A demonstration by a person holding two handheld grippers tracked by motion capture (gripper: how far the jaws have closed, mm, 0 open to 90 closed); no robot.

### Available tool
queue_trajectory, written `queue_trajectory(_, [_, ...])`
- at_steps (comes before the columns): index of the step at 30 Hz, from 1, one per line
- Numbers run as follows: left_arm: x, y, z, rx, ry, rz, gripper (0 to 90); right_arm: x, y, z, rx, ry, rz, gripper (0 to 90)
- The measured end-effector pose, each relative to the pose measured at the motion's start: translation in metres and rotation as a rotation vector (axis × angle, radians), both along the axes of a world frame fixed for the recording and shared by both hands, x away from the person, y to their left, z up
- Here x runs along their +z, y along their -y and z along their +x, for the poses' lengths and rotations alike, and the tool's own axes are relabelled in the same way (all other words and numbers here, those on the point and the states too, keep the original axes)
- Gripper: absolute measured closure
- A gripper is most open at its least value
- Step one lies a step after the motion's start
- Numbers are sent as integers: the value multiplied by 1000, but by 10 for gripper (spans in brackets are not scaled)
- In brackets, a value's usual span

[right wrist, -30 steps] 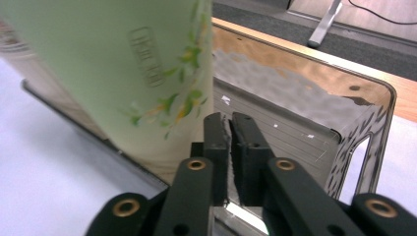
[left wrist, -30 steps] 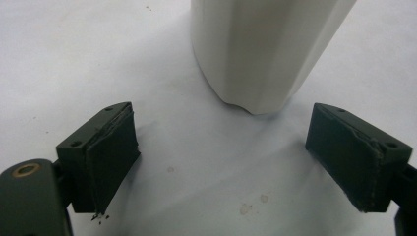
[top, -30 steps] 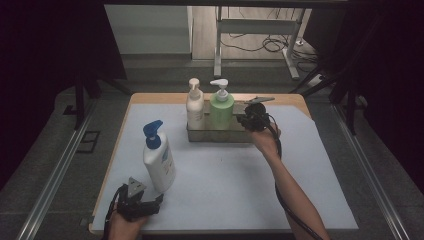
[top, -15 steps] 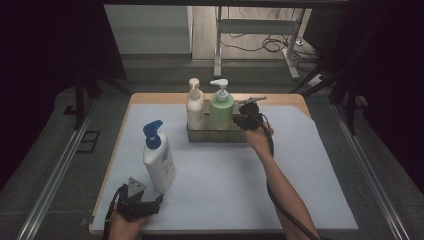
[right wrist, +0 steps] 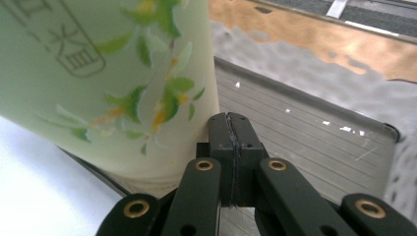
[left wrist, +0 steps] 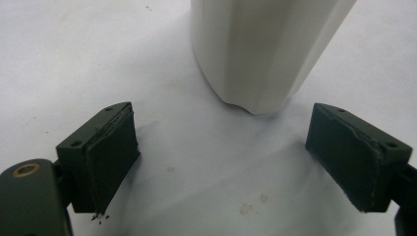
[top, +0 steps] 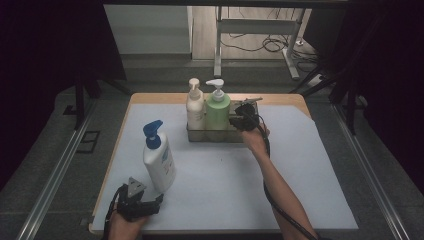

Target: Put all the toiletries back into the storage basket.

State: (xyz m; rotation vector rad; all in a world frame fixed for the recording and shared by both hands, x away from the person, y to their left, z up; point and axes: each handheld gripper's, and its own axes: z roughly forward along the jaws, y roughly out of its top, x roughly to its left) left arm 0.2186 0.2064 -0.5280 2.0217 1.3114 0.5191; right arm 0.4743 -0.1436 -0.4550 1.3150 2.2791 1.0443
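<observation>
Leftmost, my left tongs (top: 134, 201) rest at the near edge of the tabletop (top: 300, 165), jaws standing wide apart with nothing between them; in the left gripper view the base of the white bottle with the blue pump (left wrist: 265, 49) stands just beyond the pads (left wrist: 110, 152), not touching them. From above, that bottle (top: 159, 160) is upright just beside the left tongs. Further back, a metal tray (top: 212, 134) holds a cream bottle (top: 195, 107) and a green bottle (top: 218, 107) side by side. My right tongs (top: 239, 119) are pressed fully together, empty, their tip just beside the green bottle (right wrist: 108, 73) and over the tray's ribbed floor (right wrist: 314, 137).
</observation>
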Motion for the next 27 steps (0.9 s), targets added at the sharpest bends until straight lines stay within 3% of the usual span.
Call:
queue_trajectory(18, [0, 0, 0, 0, -2, 1, 119, -1, -9, -2, -1, -1, -12, 894])
queue_trajectory(22, [0, 0, 0, 0, -1, 0, 119, -1, -8, -3, 5, 16, -33, 854])
queue_trajectory(27, [0, 0, 0, 0, -1, 1, 119, 5, -2, -5, 14, 27, -18, 808])
